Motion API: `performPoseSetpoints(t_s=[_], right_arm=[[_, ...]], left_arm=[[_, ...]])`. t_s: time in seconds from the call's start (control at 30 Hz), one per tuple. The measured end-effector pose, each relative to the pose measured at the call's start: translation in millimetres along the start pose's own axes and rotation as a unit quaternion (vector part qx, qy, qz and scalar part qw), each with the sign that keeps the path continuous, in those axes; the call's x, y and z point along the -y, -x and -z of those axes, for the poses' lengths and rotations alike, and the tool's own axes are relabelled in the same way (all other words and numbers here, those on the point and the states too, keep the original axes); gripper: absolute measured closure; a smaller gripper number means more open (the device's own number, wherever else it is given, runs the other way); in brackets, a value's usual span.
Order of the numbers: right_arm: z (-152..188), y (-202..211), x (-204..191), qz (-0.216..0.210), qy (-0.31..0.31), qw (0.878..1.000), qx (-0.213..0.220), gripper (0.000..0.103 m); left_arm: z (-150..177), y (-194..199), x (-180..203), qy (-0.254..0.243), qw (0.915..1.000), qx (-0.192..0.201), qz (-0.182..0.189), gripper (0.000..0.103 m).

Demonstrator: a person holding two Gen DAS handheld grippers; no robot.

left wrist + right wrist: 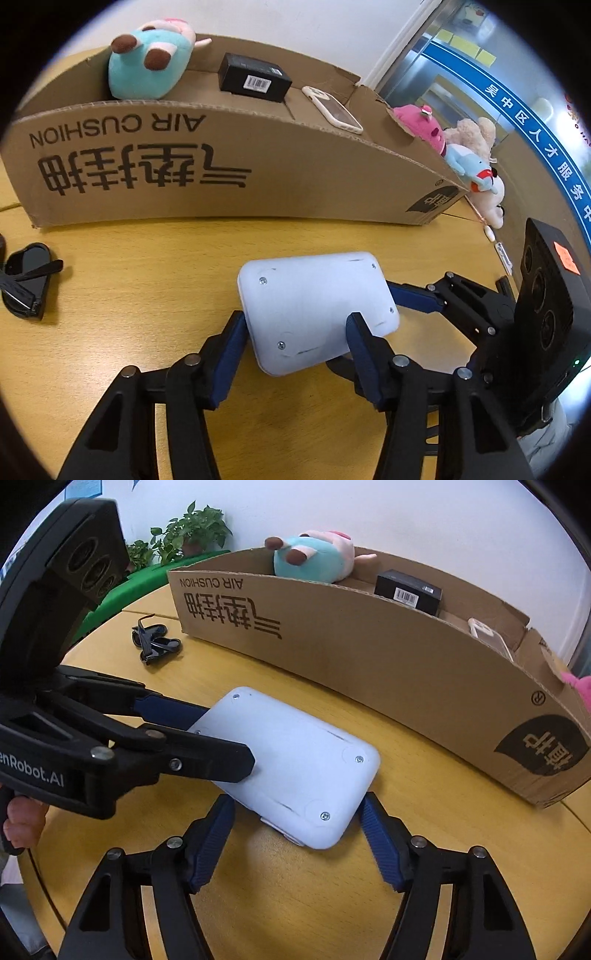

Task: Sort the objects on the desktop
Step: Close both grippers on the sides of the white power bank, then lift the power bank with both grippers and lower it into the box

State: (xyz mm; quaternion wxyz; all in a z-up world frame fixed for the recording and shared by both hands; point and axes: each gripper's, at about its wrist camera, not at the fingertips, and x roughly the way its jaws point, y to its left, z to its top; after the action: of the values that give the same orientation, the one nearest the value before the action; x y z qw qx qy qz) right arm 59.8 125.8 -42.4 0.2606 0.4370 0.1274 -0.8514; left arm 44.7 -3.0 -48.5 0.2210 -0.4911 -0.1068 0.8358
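A flat white device [317,302] [295,760] with rounded corners and small screws lies on the yellow wooden table [147,258]. Both grippers hold it. My left gripper [295,325] has one corner between its blue pads, which touch two edges. It comes in from the left in the right wrist view, with one finger [221,764] over the device's near side. My right gripper [297,801] straddles the opposite corner, pads against the edges. One of its fingers [417,297] shows at the device's right end. The underside is hidden.
Behind the device stands a long open cardboard box [229,155] [369,657] holding a teal plush mouse [147,62], a black carton [255,77] and a phone [332,109]. Dark sunglasses [26,280] [157,642] lie on the table at left. Several plush toys [469,155] pile at the box's right end.
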Motion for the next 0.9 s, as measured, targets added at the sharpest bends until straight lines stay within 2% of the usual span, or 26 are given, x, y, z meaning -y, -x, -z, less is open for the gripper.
performPoseSetpoints(t_s=[0.03, 0.1, 0.17, 0.23, 0.37, 0.6, 0.77, 0.9], right_arm=[[0.1, 1.2, -0.1, 0.004, -0.001, 1.000, 0.002, 0.039], [-1.3, 5.1, 1.5, 0.012, -0.011, 1.000, 0.006, 0.054], [-4.0, 12.3, 3.5, 0.007, -0.019, 1.000, 0.017, 0.054], [-9.5, 20.3, 0.7, 0.020, -0.011, 0.999, 0.028, 0.054], [-20.7, 42.2, -1.8, 0.025, -0.017, 0.998, 0.058, 0.054], [-55.3, 75.6, -4.3, 0.046, -0.006, 0.994, 0.097, 0.054], [-95.2, 75.0, 1.3, 0.055, 0.008, 0.993, 0.107, 0.054], [-126.7, 63.9, 7.0, 0.045, 0.006, 0.992, 0.117, 0.054]], left_arm=[[-0.3, 2.9, 1.2, -0.001, 1.0000, 0.006, -0.003, 0.049], [-2.5, 10.9, 4.9, -0.006, 0.9998, 0.018, -0.006, 0.051], [-4.6, 17.7, 10.9, -0.016, 0.9994, 0.027, -0.014, 0.051], [-8.3, 26.0, 17.2, -0.025, 0.9987, 0.039, -0.023, 0.051], [-17.3, 45.5, 22.5, -0.023, 0.9976, 0.063, -0.016, 0.050], [-48.3, 83.2, 35.3, -0.052, 0.9922, 0.111, -0.020, 0.049], [-84.9, 92.7, 26.4, -0.063, 0.9893, 0.129, -0.028, 0.049], [-106.6, 98.5, 14.4, -0.072, 0.9868, 0.139, -0.042, 0.049]])
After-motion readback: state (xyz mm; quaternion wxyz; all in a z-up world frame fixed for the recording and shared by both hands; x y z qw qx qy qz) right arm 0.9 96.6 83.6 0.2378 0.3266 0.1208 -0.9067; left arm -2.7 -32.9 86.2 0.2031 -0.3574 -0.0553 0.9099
